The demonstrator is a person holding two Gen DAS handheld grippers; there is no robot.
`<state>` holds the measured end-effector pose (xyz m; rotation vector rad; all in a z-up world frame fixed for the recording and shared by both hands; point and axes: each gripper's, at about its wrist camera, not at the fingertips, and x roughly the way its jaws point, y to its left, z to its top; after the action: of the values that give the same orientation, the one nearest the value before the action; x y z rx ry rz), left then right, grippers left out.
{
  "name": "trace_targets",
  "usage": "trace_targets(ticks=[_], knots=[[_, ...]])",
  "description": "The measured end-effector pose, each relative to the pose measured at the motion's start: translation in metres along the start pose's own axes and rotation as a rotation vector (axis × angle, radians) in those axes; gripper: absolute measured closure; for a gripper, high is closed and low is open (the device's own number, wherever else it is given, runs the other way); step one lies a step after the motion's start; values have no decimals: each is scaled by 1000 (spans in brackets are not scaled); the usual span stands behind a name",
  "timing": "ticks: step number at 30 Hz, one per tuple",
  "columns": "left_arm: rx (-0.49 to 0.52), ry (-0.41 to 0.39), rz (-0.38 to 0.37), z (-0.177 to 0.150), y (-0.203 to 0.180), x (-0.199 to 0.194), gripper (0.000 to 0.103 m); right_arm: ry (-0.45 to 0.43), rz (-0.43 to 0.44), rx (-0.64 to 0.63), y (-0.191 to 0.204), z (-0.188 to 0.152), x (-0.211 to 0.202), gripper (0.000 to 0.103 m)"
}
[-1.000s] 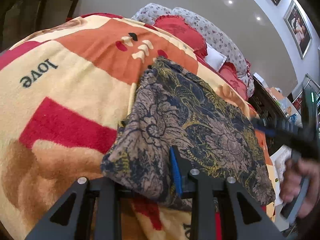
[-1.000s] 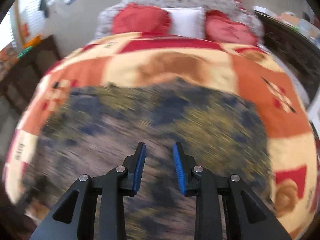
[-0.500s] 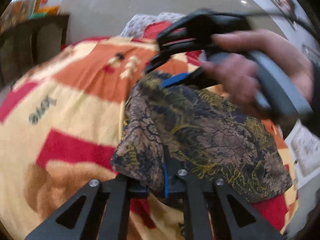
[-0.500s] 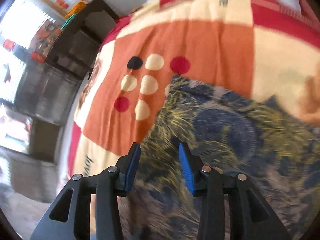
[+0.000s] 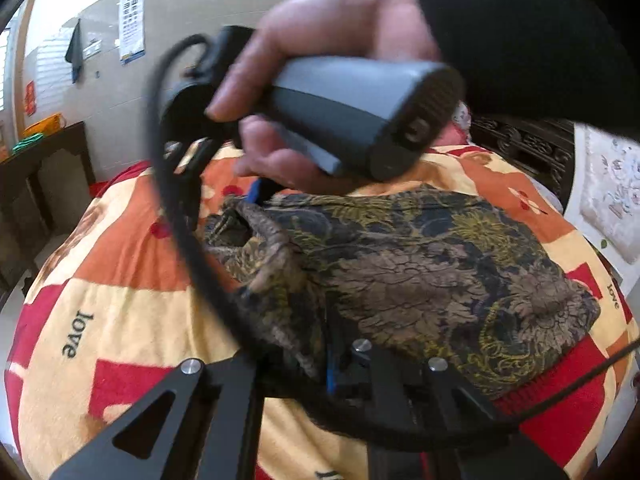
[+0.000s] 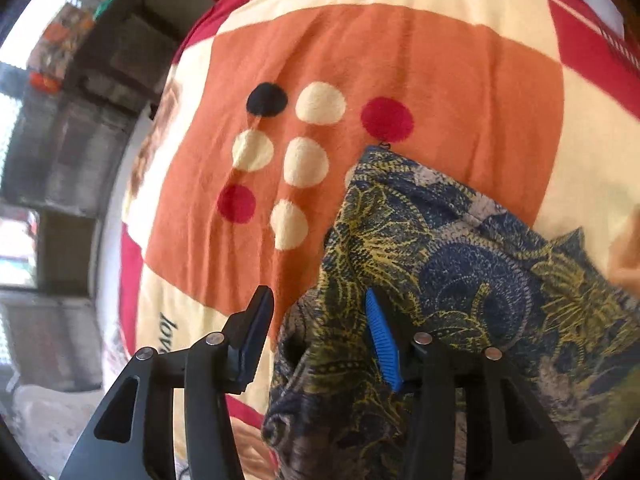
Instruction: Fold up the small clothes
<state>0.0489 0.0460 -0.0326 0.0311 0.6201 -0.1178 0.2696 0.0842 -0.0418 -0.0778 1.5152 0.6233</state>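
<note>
Spread across the bed, a fleece blanket (image 5: 132, 280) in orange, cream and red blocks, printed with the word "love" and a cluster of dots, carried the work. On it lay the patterned garment (image 5: 420, 276), dark blue and brown with yellow floral lines, flat over most of its area and bunched into folds at the near-left end. The left gripper (image 5: 320, 364) sat low at the near edge of that cloth, its jaws drawn almost together with a fold of fabric pinched between them. The right gripper (image 6: 320, 344) hovered over the far corner of the garment (image 6: 460, 300), jaws set wide apart; the blue-padded finger (image 6: 382, 344) rested over the cloth and the other finger (image 6: 256, 332) stood over bare blanket (image 6: 360, 60). From the left wrist view the person's right hand (image 5: 320, 80) filled the upper frame, wrapped around a grey handle, with a black cable (image 5: 188, 240) looping down across the blanket. Dark wooden furniture (image 5: 48, 184) stood beside the bed.
</note>
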Motion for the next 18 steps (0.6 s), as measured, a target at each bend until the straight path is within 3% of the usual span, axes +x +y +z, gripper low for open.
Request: trace_targets(ticks=[4,9,13,18], knots=[[23,1,-42,2,-9,0,97,51,-101,-86,21,4,6,64],[40,6,-37,-1,-9,-1,97,78,-195,-168,39,7,14,66],[36,0,-32,-3,-7,-5,97,74,-189,-172,34,6,13,94],[49,-19,-21,-10,-6,-15,97,14,-80,-115,0,-1,-5,103]])
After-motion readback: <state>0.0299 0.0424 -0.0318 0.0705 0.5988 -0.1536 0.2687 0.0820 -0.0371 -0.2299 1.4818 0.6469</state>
